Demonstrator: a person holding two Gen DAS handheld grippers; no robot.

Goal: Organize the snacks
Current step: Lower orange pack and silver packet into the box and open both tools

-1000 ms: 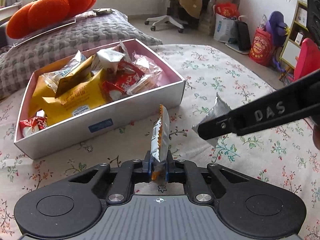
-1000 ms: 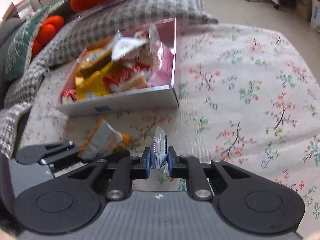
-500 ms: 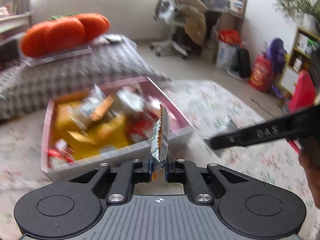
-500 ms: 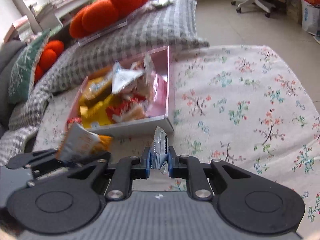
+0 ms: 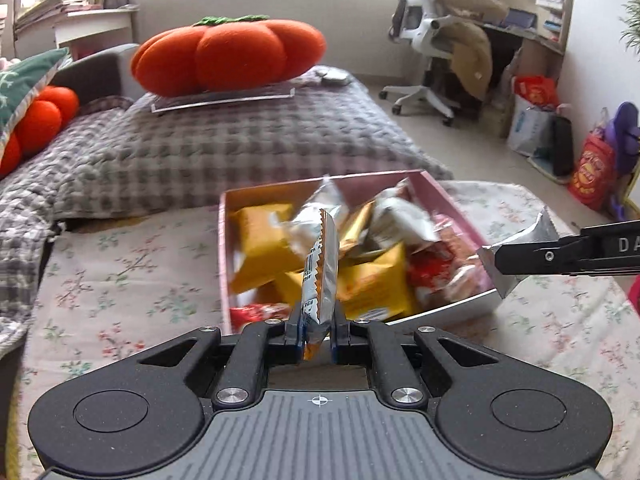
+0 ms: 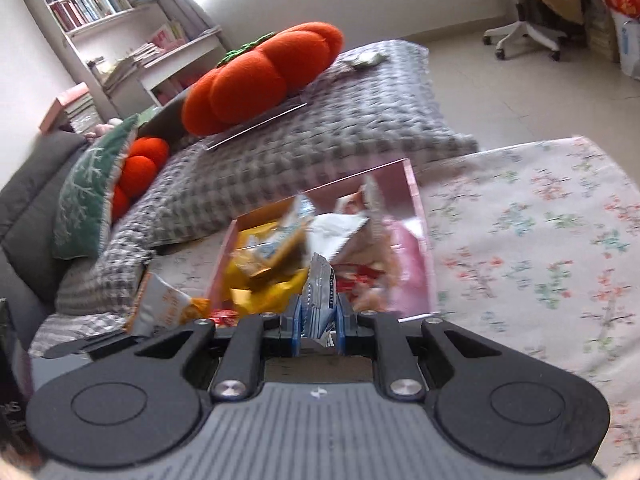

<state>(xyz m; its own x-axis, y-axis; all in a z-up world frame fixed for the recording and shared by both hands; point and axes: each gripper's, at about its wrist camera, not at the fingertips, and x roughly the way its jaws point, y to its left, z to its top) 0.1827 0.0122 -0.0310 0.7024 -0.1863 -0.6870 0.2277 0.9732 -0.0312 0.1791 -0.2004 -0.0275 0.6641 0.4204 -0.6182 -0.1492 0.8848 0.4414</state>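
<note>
On the bed: a floral sheet (image 5: 120,264) covers the surface, and a pink box (image 5: 460,208) of snacks sits on it.
Pink box: open-topped and shallow, with white outer walls; in the left wrist view it lies at 12 o'clock from the left gripper, just beyond the fingers.
Box contents: yellow packets (image 5: 264,240), a white packet (image 5: 404,216) and red wrappers (image 5: 432,264) lie heaped and overlapping inside.
Left gripper (image 5: 316,332): its fingers are clenched on an orange-edged sachet (image 5: 322,276), which stands upright, edge-on to the camera, with a silver face, a barcode and a serrated orange seam.
Same sachet, right wrist view: it shows at 9 o'clock, flat side on, white with orange print (image 6: 160,304), held above the bed just beside the box's near left corner.
Right gripper (image 6: 318,324): its fingers are clamped on a silver sachet (image 6: 320,292) with blue lines, upright, seen in front of the box's near wall.
Right gripper, left wrist view: its black finger (image 5: 560,254) reaches in from 3 o'clock, the silver sachet (image 5: 520,248) pinched at its tip beside the box's right corner.
Behind the box: a grey checked quilt (image 5: 248,148) lies at 12 o'clock, with a pumpkin cushion (image 5: 228,56) on top.
Far right: an office chair (image 5: 428,36) stands on the floor at 1 o'clock.
</note>
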